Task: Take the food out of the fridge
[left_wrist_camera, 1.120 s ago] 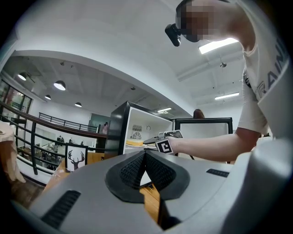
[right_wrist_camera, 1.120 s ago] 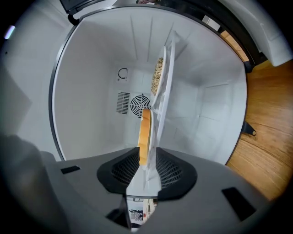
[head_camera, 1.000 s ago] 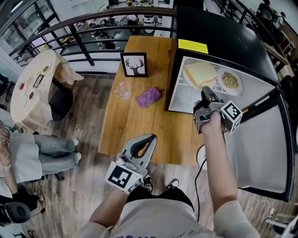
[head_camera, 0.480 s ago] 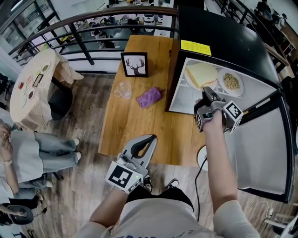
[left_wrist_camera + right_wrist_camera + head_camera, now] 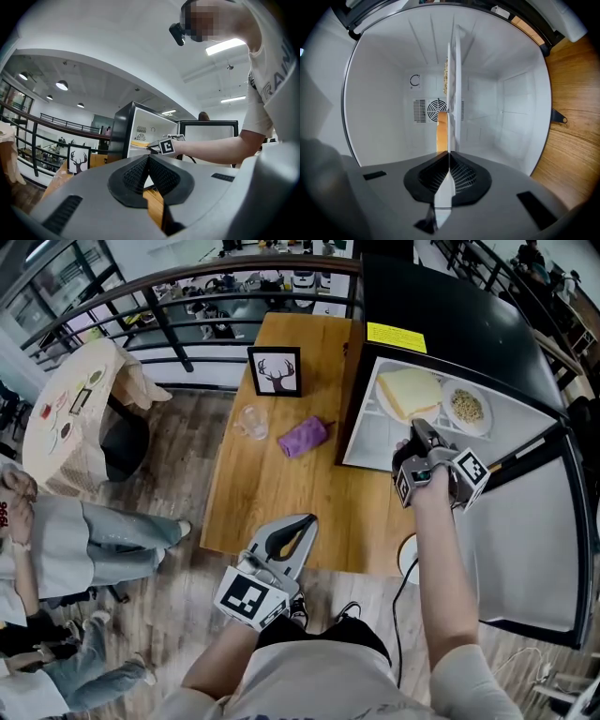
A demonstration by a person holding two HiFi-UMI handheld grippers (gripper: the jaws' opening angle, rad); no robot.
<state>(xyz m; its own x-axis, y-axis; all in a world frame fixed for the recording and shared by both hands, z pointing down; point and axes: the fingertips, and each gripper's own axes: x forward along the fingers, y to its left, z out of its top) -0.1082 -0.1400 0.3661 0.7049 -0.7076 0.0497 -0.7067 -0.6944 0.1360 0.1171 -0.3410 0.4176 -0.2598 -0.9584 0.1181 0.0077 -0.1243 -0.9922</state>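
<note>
Right gripper view: right gripper (image 5: 449,155) fingers closed facing shelf (image 5: 454,70) edge; left gripper (image 5: 149,158) closed.

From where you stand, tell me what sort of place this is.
Probably an upper-floor lounge or café-style area indoors: a wooden table carries a black mini fridge and a framed deer picture, a dark railing overlooks a lower level, and a cloth-covered round table stands nearby.

left claw (image 5: 302,521), right claw (image 5: 418,427): grey, black pads (image 5: 164,180) | T-shirt (image 5: 319,682): pale, perhaps beige, short-sleeved
</note>
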